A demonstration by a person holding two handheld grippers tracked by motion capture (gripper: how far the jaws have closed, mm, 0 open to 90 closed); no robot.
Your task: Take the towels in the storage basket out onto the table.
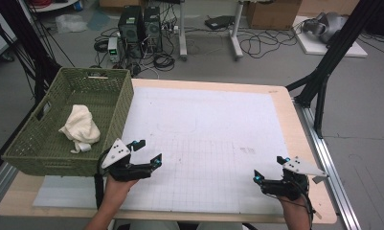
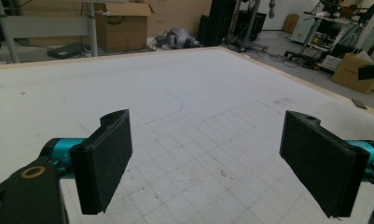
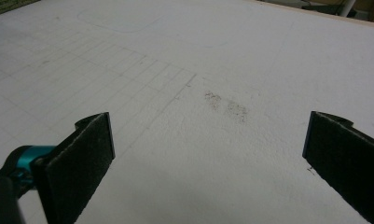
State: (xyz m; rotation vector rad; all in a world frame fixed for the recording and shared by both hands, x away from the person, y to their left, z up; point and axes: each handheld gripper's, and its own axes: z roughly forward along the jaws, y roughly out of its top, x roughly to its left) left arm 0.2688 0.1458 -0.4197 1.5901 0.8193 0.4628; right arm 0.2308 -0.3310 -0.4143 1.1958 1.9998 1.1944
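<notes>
Though crumpled into a loose heap with no clear long axis, cloth [image 1: 80, 127] lying inside the green basket [image 1: 103, 85], toward its near half, at the table's left edge. Off to the left and slightly beyond the left gripper [image 1: 146, 153], with the basket's near wall standing between the two. Left gripper just beside the basket's near right corner, pointing toward the table's middle, so facing away from the cloth. In its own view, jaws spread wide over the white gridded mat [image 2: 184, 107], nothing between them. Right gripper [image 1: 269, 169] well apart at the table's near right corner, jaws likewise wide open and empty above a grey smudge [image 3: 226, 106] on the mat. Clearly the left hand the nearer one; likely a turn leftward and a lift over the rim needed to reach the cloth. No brands, labels or legible writing anywhere; only faint pencil lines and the grid.
</notes>
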